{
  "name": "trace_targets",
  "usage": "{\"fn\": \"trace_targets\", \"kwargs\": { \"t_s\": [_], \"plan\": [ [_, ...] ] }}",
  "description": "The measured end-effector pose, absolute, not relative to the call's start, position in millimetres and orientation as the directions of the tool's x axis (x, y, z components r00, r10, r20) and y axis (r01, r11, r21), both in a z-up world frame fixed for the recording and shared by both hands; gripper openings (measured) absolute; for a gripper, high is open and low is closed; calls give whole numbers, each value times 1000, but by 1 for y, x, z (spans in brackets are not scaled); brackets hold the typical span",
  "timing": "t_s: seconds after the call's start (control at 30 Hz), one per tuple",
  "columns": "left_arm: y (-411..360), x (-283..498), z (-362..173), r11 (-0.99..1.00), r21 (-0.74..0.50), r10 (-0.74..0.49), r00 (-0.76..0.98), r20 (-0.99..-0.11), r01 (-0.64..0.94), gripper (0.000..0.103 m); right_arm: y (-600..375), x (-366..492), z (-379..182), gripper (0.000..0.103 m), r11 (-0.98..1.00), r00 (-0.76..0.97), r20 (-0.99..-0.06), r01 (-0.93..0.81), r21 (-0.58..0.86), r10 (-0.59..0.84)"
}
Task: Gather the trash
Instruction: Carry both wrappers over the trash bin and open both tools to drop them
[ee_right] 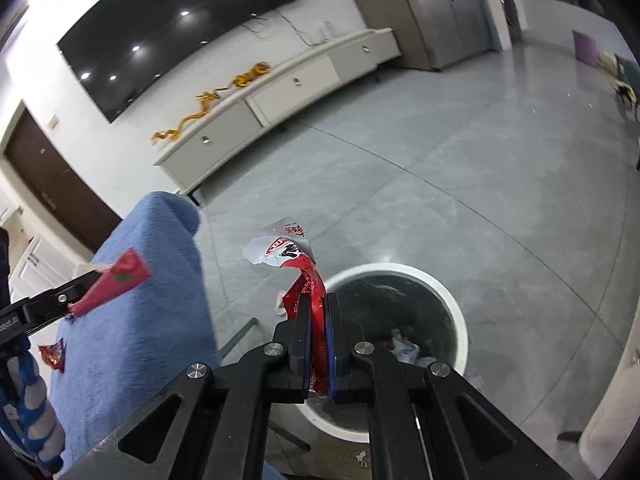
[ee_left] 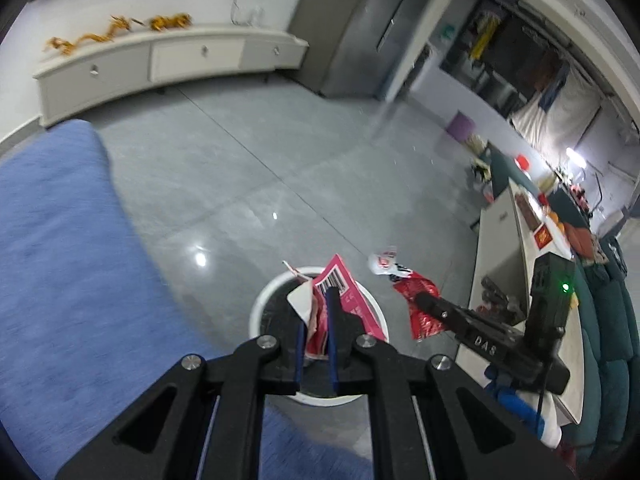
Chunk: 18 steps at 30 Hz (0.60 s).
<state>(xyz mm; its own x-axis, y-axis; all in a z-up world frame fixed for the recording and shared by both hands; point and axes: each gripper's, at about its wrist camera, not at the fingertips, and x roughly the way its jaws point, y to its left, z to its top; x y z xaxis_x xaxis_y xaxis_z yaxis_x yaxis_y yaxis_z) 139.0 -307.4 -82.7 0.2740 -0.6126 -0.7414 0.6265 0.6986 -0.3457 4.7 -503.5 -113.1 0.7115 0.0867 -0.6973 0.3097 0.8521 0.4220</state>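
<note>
My left gripper is shut on a pink wrapper with a barcode, held over the white-rimmed trash bin on the floor. In the right wrist view that gripper and the pink wrapper show at the left, in front of the blue cloth. My right gripper is shut on a red and white snack wrapper, held beside the left rim of the bin, which has crumpled trash inside. The left wrist view has the right gripper and its red wrapper just right of the bin.
A blue cloth-covered surface lies left of the bin, with a small red packet on it. A white low cabinet stands along the far wall under a dark screen. A table with clutter and a green sofa stand at the right.
</note>
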Motion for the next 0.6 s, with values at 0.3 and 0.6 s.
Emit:
{"fn": "trace_targets", "kwargs": {
  "t_s": [0.3, 0.6],
  "plan": [
    [-366, 158, -137, 661, -436, -610, 98, -786, 611, 50, -527, 10, -163, 19, 817, 631, -773, 414, 402, 60],
    [-357, 147, -132, 677, -400, -599, 146, -788, 618, 63, -527, -2, -171, 43, 797, 619, -783, 444, 409, 58]
  ]
}}
